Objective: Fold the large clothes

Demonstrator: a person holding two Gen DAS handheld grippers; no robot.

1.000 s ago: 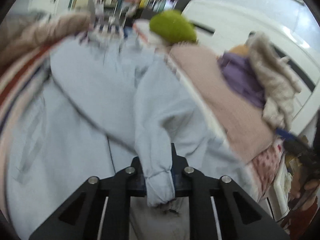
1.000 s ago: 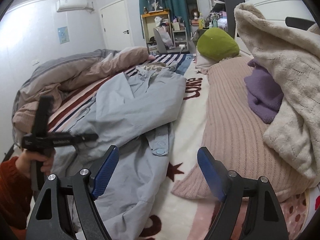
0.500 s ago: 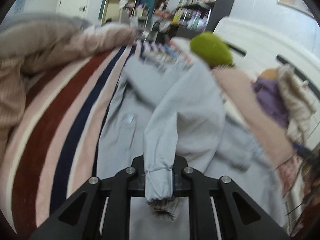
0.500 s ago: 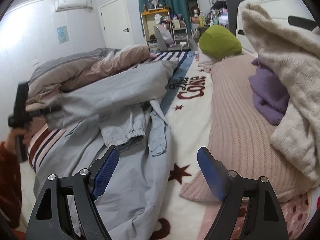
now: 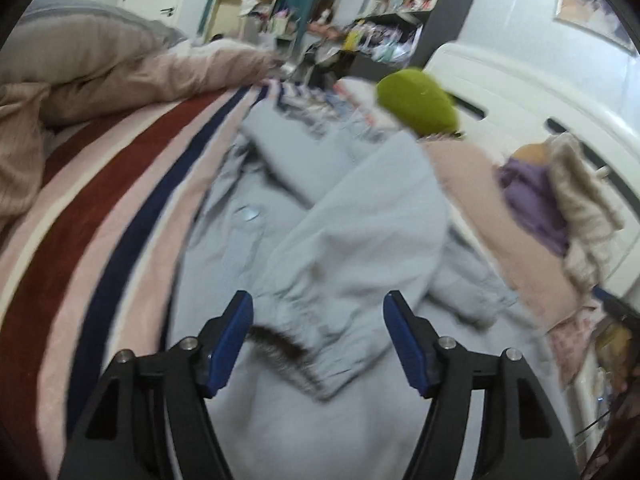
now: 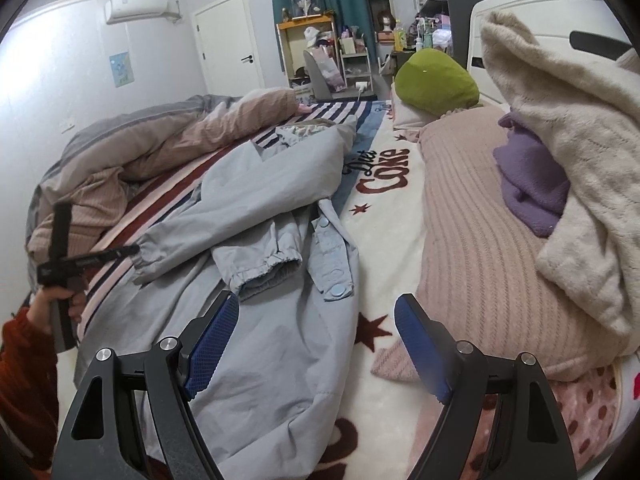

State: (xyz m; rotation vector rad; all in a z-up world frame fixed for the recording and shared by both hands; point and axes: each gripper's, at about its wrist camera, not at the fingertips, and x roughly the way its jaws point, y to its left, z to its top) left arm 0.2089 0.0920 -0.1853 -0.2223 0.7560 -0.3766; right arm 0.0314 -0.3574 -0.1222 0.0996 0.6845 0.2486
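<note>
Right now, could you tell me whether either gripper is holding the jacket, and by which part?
Nothing is held. The left gripper is open over the jacket's sleeve cuff; the right gripper is open above the jacket.

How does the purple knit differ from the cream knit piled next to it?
The purple knit is darker, looks smaller, and lies low on the pink blanket; the cream knit is pale, bulkier, and heaped higher, draped over the purple one's edge. Both are crumpled, unfolded.
</note>
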